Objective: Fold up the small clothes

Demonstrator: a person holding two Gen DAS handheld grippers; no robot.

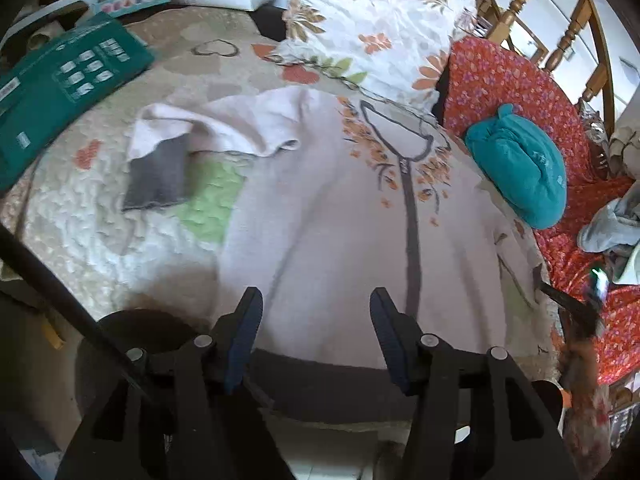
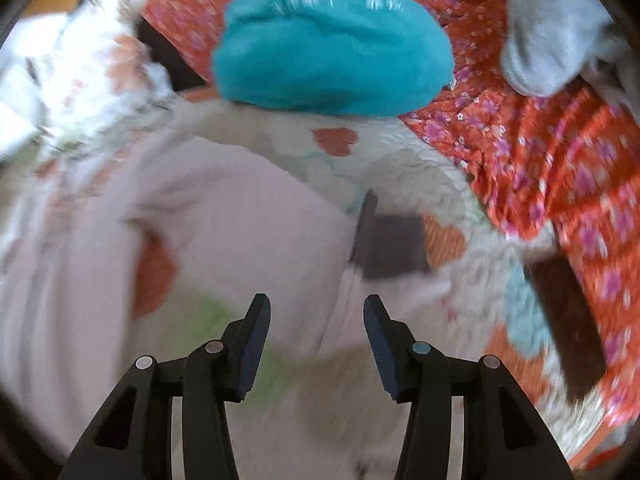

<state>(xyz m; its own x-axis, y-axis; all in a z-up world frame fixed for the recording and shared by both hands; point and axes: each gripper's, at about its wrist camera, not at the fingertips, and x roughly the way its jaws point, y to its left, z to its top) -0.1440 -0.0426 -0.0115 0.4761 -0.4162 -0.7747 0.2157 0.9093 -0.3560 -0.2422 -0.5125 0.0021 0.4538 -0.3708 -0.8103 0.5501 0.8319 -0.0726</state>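
Pale pink jacket (image 1: pixel 320 216): soft knit cloth, matt, fine fleecy nap; grey cuff (image 1: pixel 156 176) and hem band of ribbed, denser knit; printed orange motif lies flat on the cloth. Quilted bedcover (image 1: pixel 80 216): stitched cloth, puckered and bumpy, matt. Floral pillow (image 1: pixel 372 28): smooth woven cloth, lightly creased. Red flowered fabric (image 1: pixel 516 80): thin printed cloth, wrinkled. Teal bundle (image 1: pixel 520 168): plush, fuzzy cloth, matt. Green box (image 1: pixel 60 88): printed card, slight sheen. Chair frame (image 1: pixel 524 4): turned wood, varnished, glossy. Left hand-held gripper (image 1: pixel 316 344): black plastic, matt, with ribbed dark blue pads and small bright metal pins. Right hand-held gripper (image 2: pixel 316 344): same finish.
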